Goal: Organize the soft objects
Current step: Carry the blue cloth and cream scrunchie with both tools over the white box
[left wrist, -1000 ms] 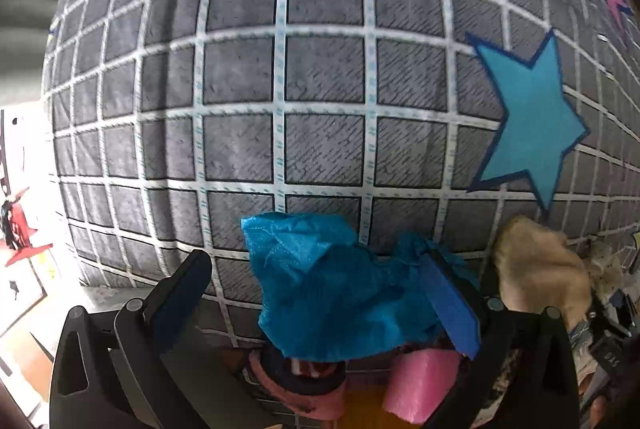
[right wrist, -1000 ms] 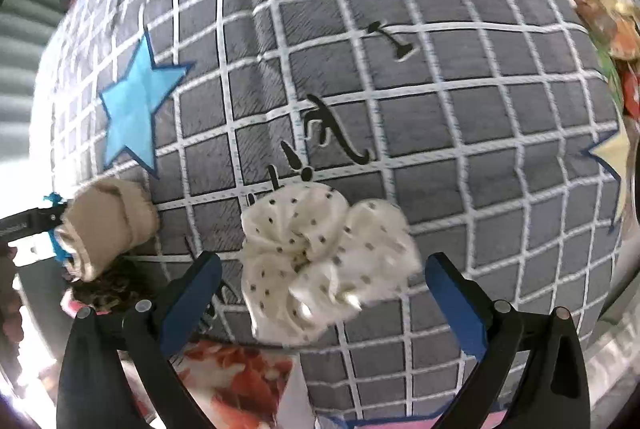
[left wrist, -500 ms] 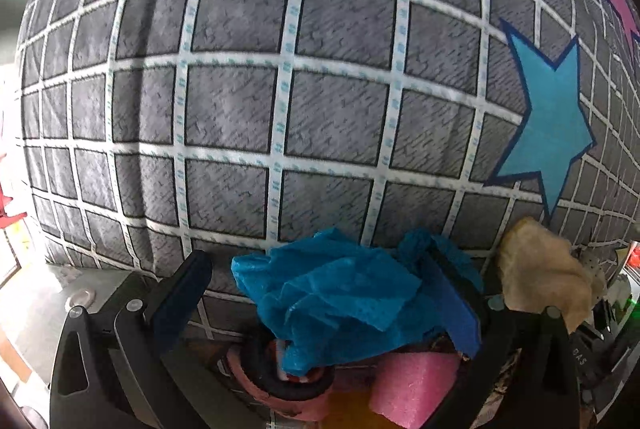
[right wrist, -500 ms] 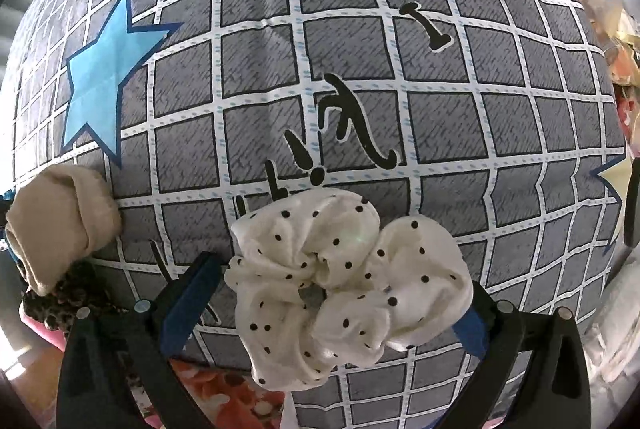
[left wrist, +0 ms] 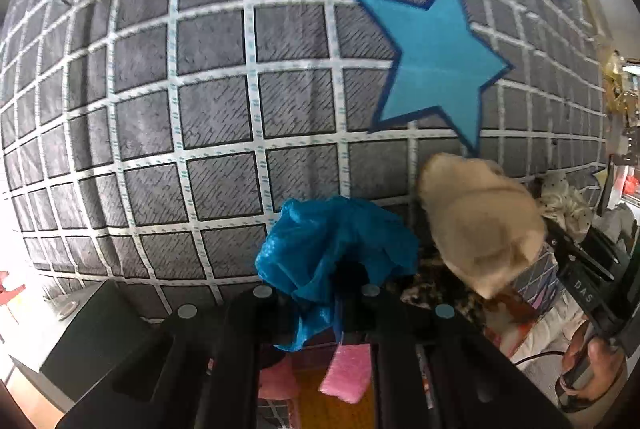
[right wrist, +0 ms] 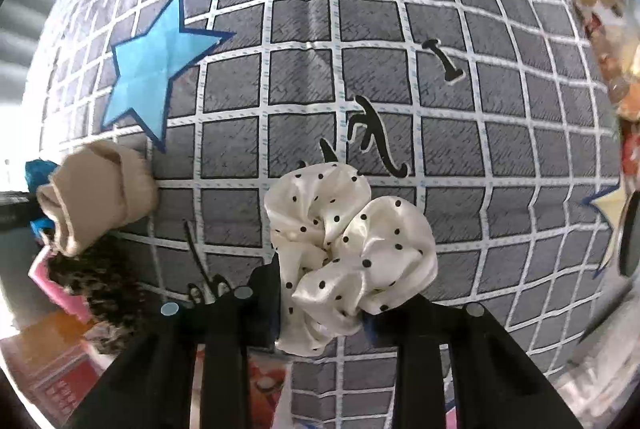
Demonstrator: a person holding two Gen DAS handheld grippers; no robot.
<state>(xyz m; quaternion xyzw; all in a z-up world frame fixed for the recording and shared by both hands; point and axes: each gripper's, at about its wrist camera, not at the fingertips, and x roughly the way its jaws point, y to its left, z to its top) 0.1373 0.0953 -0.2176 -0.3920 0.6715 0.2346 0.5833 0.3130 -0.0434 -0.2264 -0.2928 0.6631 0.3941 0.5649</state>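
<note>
A crumpled blue non-woven cloth [left wrist: 332,241] lies at the near edge of a grey checked sheet [left wrist: 220,109]. My left gripper [left wrist: 316,293] is closing on it, and its jaws pinch the cloth's lower folds. In the right wrist view, a white satin scrunchie with black dots [right wrist: 348,241] sits between the closing jaws of my right gripper [right wrist: 320,305], squeezed at its lower part. A rolled beige cloth [left wrist: 480,225] lies between the two grippers, seen also in the right wrist view as a beige roll [right wrist: 96,197]. Below it is a dark leopard-print piece [right wrist: 104,281].
The sheet carries a blue star [left wrist: 432,69] and black lettering [right wrist: 380,145]. A pink foam piece [left wrist: 346,369] and orange items lie below the left gripper. A black box [left wrist: 92,341] stands at lower left. A person's hand [left wrist: 596,369] holds the other gripper at right. Clutter lines the sheet's right edge [right wrist: 616,77].
Both grippers went from wide open to shut, the left on the blue cloth and the right on the dotted scrunchie. The left view has shifted, with the star nearer the centre.
</note>
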